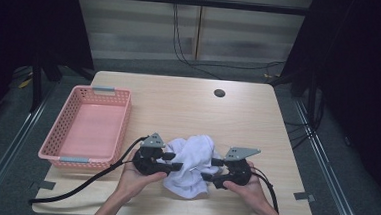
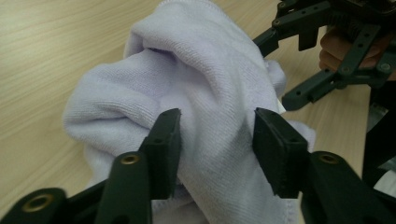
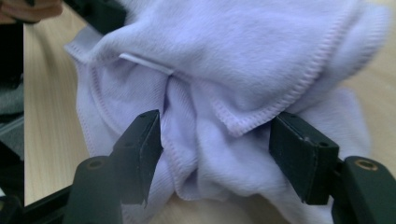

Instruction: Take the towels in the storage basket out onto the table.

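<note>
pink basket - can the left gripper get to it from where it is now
Probably yes. The pink basket sits empty just beside the left gripper with bare table between, though its jaws now straddle the white towel.

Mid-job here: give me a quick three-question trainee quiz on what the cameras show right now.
1. True or false: the towel lies inside the basket.
2. Which side of the table holds the basket, seen from the high view? A) left B) right C) centre
3. What lies between the jaws of the left gripper and of the right gripper?

Key:
1. False; it sits crumpled on the table, beside the basket.
2. A.
3. Folds of the white towel, one gripper at each side of the heap.
</note>
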The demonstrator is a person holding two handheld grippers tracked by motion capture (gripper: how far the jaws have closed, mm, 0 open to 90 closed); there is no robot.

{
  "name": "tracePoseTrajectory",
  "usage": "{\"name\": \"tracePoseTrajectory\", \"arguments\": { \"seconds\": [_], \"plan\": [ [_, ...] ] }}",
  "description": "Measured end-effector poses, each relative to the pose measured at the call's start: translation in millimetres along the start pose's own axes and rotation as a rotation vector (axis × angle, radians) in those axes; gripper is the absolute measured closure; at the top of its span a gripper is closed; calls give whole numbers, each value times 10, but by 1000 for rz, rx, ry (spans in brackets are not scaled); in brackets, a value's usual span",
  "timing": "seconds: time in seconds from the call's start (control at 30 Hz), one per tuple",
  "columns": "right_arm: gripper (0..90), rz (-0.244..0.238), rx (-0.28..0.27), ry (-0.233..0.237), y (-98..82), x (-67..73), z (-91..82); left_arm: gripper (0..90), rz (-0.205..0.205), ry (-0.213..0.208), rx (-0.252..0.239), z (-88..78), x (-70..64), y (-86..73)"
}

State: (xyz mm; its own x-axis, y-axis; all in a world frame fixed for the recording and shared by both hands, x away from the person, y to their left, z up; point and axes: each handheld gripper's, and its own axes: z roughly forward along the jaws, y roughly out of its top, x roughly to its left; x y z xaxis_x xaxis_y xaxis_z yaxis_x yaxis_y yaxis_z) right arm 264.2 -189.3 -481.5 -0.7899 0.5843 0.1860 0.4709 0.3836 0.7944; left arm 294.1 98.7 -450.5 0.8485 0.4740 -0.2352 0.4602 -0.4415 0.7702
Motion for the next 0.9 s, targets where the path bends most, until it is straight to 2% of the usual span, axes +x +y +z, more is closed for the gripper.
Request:
{"name": "tracePoseTrajectory", "arguments": {
  "seconds": [0.07,0.1,0.13,0.17,0.2,0.23,0.27,0.3,0.33,0.37,0.4,0.43,0.47,0.5,0.6,0.63,0.7,0.73,0.77,0.8,0.83,0.87,0.9],
  "plan": [
    [339,-10,15,1,-10,15,31,690,-9,-13,-10,10,26,-3],
    [342,-22,24,-2,-14,27,59,690,-27,-30,-24,12,54,-9],
    [384,-26,33,-6,-15,36,79,745,-29,-34,-36,0,82,-17],
    [522,-35,38,-18,-12,24,106,794,-42,-39,-53,-39,119,-21],
    [522,-35,38,-18,-12,24,106,805,-42,-39,-53,-39,119,-21],
    [675,-18,44,-35,-1,-28,109,821,-64,-34,-78,-94,156,-12],
    [675,-18,44,-35,-1,-28,109,825,-64,-34,-78,-94,156,-12],
    [729,1,25,-48,20,-71,70,826,-79,-43,-115,-165,178,7],
    [729,1,25,-48,20,-71,70,826,-79,-43,-115,-165,178,7],
    [739,9,13,-60,33,-87,38,826,-88,-43,-136,-214,187,20],
    [758,19,-1,-68,44,-105,0,829,-77,-22,-150,-273,185,45],
    [761,26,-14,-88,60,-124,-48,830,-76,-25,-168,-316,189,60],
    [764,48,-45,-88,73,-168,-122,829,-76,-29,-179,-348,197,69],
    [765,54,-56,-104,79,-189,-159,831,-92,-33,-202,-391,201,80],
    [760,68,-77,-102,95,-229,-223,830,-95,-38,-210,-406,201,69],
    [760,77,-102,-120,112,-259,-294,831,-103,-32,-214,-413,202,59],
    [759,78,-104,-118,117,-270,-316,831,-107,-28,-219,-425,204,61],
    [777,86,-117,-147,120,-305,-391,831,-116,-22,-239,-458,205,69],
    [786,87,-115,-156,118,-325,-416,833,-118,-18,-241,-478,211,73],
    [797,85,-115,-194,113,-343,-446,834,-118,-18,-241,-478,211,73],
    [807,98,-120,-210,94,-411,-515,834,-132,-2,-262,-558,244,74],
    [807,98,-120,-210,94,-411,-515,833,-132,-2,-262,-558,244,74],
    [806,98,-122,-209,83,-474,-610,832,-154,-19,-274,-600,290,53]
  ]
}}
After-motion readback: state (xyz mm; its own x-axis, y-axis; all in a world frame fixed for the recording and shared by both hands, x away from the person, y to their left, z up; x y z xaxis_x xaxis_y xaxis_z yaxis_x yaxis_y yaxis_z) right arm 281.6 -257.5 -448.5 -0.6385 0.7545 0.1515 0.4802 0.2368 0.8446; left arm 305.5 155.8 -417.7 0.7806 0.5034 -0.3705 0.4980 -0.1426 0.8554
